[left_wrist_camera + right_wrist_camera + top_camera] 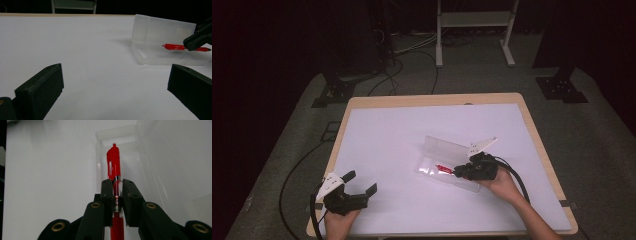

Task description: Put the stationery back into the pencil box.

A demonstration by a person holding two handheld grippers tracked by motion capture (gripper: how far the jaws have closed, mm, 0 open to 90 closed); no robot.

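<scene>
While the left tool (361,183) is resting unclenched on the white surface (392,140) in a dark room, the right tool (460,171) is gripping a red pen (114,167) over the clear case (439,150).

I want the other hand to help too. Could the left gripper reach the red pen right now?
Probably not easily. The left gripper sits open, well apart from the clear case, and the right gripper is shut on the red pen over the case, covering much of it.

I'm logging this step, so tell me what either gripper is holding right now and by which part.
The right gripper clamps the red pen around mid-barrel, over the open clear case. The left gripper holds nothing.
</scene>
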